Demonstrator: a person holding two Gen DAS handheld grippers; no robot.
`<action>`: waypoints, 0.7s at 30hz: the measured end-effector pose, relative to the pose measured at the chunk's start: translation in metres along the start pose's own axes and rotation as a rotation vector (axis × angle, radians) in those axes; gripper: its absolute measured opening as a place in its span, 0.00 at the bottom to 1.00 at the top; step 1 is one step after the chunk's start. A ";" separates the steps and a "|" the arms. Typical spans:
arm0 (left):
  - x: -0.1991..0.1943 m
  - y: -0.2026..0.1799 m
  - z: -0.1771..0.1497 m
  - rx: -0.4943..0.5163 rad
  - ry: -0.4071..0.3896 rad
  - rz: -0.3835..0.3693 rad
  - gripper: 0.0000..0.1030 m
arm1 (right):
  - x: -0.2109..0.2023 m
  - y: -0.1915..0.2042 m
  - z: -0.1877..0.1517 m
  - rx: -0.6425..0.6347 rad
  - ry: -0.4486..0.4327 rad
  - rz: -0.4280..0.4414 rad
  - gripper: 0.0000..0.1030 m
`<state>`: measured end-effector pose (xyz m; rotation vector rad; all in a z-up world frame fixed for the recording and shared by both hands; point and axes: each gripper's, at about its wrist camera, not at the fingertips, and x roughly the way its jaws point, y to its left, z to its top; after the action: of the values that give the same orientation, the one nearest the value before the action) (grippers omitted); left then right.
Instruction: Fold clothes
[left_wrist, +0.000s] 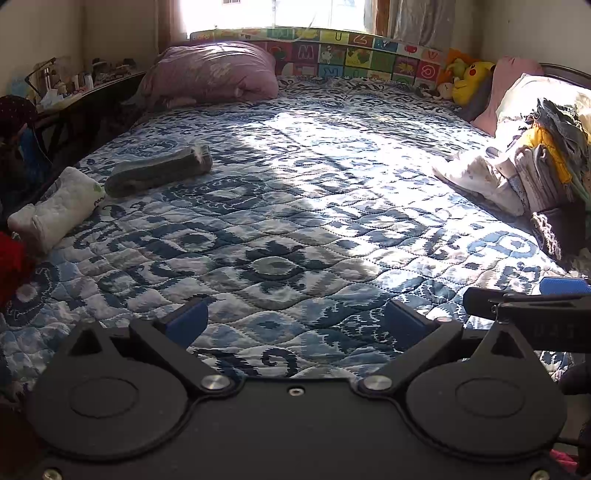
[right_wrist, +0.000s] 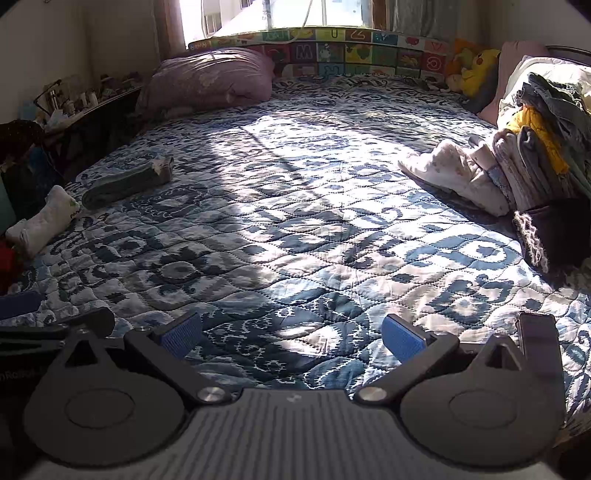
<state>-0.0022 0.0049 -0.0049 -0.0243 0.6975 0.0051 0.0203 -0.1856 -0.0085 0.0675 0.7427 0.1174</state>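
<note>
My left tongs (left_wrist: 295, 321) stood wide apart with nothing between the blue pads (left_wrist: 186, 319), hovering low over the near edge of the bed's blue patterned quilt (left_wrist: 295, 221). My right tongs (right_wrist: 291, 334) were likewise spread and empty just beside them, over the same quilt; a dark phone-like slab (right_wrist: 539, 347) lay near their right finger. Further out, on the left of the bed, I saw a folded grey garment (left_wrist: 159, 171) and, nearer the edge, a rolled white one (left_wrist: 55, 210). The heap of unfolded clothes (left_wrist: 532, 170) sat at the right edge, well apart from both tongs. A purple pillow (left_wrist: 210, 72) lay under the window.
</note>
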 end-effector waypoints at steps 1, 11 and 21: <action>0.000 0.000 0.000 -0.001 0.000 0.000 1.00 | 0.000 0.000 0.000 0.000 0.000 0.000 1.00; 0.001 0.001 0.000 -0.001 0.000 0.001 1.00 | 0.002 0.002 0.000 -0.006 0.004 0.000 1.00; 0.009 -0.005 0.001 -0.010 0.013 0.004 1.00 | 0.004 -0.008 0.002 0.004 -0.013 0.005 1.00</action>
<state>0.0050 0.0003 -0.0096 -0.0322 0.7106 0.0126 0.0257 -0.1927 -0.0108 0.0737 0.7296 0.1202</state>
